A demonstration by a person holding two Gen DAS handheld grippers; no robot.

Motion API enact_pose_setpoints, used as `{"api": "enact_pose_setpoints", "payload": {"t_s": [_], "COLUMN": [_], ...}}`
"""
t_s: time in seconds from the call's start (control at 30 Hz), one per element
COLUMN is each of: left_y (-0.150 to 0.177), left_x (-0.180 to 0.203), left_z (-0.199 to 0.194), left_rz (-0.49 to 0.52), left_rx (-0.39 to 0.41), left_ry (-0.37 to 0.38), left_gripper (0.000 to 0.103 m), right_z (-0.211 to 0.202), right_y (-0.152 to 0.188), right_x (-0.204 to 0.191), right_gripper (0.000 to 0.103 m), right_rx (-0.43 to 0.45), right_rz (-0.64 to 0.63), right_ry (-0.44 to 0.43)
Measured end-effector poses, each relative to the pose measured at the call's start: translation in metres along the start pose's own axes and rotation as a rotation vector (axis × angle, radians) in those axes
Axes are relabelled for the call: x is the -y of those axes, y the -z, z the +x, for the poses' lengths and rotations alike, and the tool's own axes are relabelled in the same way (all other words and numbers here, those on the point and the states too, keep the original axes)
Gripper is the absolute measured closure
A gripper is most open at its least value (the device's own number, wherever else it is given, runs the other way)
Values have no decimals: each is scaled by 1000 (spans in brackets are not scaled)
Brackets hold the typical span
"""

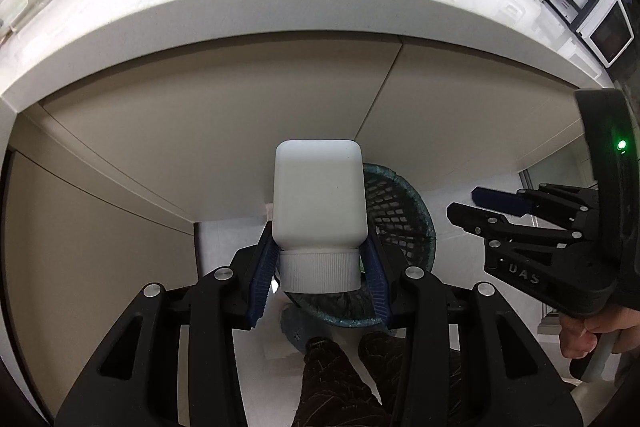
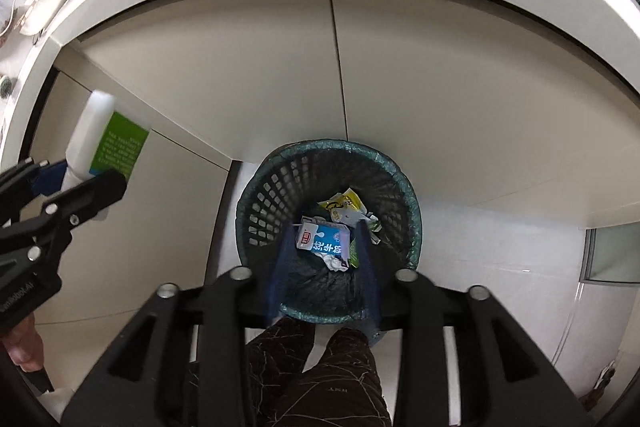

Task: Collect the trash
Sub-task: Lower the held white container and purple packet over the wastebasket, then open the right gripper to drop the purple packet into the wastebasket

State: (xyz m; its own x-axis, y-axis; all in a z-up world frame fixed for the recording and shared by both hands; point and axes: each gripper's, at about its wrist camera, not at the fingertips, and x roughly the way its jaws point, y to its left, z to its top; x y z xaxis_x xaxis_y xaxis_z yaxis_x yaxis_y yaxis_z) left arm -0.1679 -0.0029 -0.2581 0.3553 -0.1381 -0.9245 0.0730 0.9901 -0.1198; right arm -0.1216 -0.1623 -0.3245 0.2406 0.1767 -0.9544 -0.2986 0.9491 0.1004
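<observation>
Pinching a white bottle (image 1: 320,195) by its neck, the left gripper (image 1: 320,267) hangs beside the tabletop (image 1: 240,11) edge. Right gripper (image 2: 324,259) spread and empty above the mesh bin (image 2: 264,203), blue carton (image 2: 326,241) inside, clear floor (image 2: 500,267) around the rim.

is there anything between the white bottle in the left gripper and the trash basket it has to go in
Nothing visible. The white bottle, clamped in the left gripper, hangs above the trash basket, whose mouth is open. The right gripper is over the basket too, with nothing between its pads.
</observation>
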Motion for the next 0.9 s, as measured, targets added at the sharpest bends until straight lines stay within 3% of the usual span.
{"api": "enact_pose_setpoints", "payload": {"t_s": [0.43,0.6,0.9], "left_y": [-8,-8,-9], "left_x": [18,33,57], "left_z": [34,49,66], "left_rz": [19,48,94], "left_rx": [-37,-58,-87], "left_ry": [22,32,63], "left_gripper": [63,63,63], "right_z": [-26,-39,-49], "right_y": [4,7,16], "right_x": [28,49,84], "right_gripper": [17,13,13], "right_rx": [99,164,173], "right_rz": [80,133,190], "right_ry": [38,86,121]}}
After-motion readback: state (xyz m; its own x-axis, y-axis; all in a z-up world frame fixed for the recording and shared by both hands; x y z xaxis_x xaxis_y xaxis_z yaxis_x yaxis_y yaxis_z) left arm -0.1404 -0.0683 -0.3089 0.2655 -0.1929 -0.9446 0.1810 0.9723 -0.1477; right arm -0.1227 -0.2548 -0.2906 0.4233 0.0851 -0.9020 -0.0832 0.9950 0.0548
